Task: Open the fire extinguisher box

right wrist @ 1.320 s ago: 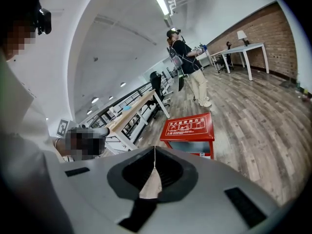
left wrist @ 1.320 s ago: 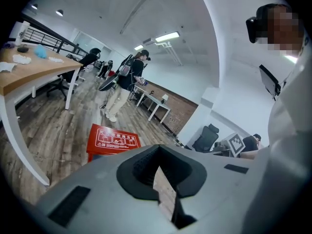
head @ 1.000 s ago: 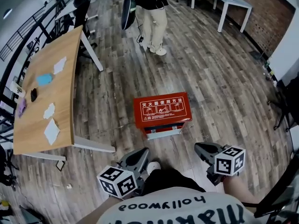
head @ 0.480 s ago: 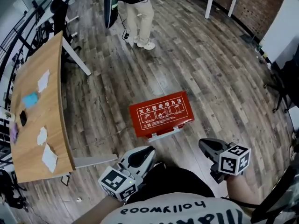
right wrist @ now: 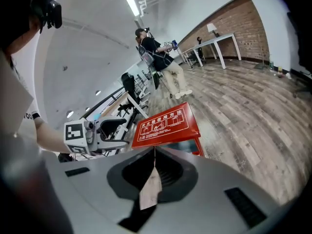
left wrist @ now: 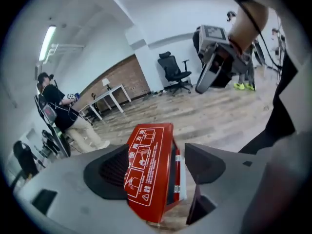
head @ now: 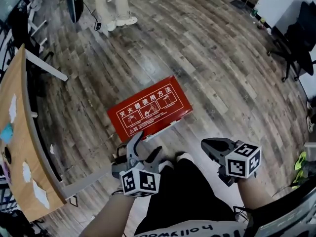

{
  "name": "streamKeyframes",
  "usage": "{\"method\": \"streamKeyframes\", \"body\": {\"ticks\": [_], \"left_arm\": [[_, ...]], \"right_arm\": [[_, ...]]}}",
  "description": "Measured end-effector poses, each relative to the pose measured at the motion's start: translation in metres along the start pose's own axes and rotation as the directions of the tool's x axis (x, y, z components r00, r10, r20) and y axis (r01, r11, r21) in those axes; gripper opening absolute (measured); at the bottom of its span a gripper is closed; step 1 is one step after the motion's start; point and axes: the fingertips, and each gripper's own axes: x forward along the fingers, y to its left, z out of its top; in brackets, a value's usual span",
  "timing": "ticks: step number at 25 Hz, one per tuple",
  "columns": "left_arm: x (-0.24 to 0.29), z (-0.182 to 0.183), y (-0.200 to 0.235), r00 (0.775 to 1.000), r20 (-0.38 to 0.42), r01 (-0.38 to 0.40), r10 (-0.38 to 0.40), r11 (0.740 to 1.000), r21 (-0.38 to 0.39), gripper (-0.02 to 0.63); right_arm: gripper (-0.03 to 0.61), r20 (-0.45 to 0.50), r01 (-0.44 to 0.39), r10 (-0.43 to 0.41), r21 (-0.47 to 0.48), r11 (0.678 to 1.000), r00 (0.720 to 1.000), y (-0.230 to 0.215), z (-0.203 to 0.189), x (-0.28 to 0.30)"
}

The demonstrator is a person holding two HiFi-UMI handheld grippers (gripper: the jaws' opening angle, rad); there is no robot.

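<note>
The red fire extinguisher box (head: 149, 107) lies closed on the wooden floor, white instruction print on its lid. My left gripper (head: 146, 147) hovers at the box's near edge, and its jaws have just been opening; they now stand wide apart. In the left gripper view the box (left wrist: 148, 174) shows in the gap between the fingers, and the pads do not press on it. My right gripper (head: 210, 147) hangs to the right of the box, shut and empty. In the right gripper view its closed fingertips (right wrist: 155, 152) point at the box (right wrist: 165, 126), and the left gripper (right wrist: 97, 130) shows beside it.
A wooden table (head: 19, 147) with papers runs along the left. A person's legs (head: 116, 4) stand on the floor beyond the box. An office chair (head: 296, 43) is at the far right. My own dark-trousered knees (head: 182, 191) are just below the grippers.
Both grippers have come down toward the box. The left gripper has rolled over and its jaws have gone from shut to wide open. The box now sits closer and more tilted in view.
</note>
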Motion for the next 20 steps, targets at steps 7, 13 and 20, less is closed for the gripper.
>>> {"method": "streamKeyframes", "body": {"ticks": [7, 13, 20], "left_arm": [[0.070, -0.074, -0.013, 0.983, -0.178, -0.017, 0.054, 0.979, 0.203, 0.341], [0.098, -0.097, -0.025, 0.971, -0.228, -0.013, 0.070, 0.970, 0.243, 0.357], [0.126, -0.125, -0.025, 0.940, -0.293, -0.071, 0.175, 0.939, 0.335, 0.370]], "right_arm": [[0.011, 0.000, -0.010, 0.010, 0.024, 1.000, 1.000, -0.041, -0.034, 0.022], [0.011, -0.016, -0.046, 0.046, 0.033, 0.998, 0.999, -0.059, -0.051, 0.039], [0.011, -0.015, -0.074, 0.074, -0.028, 0.997, 0.997, -0.072, -0.053, 0.060]]}}
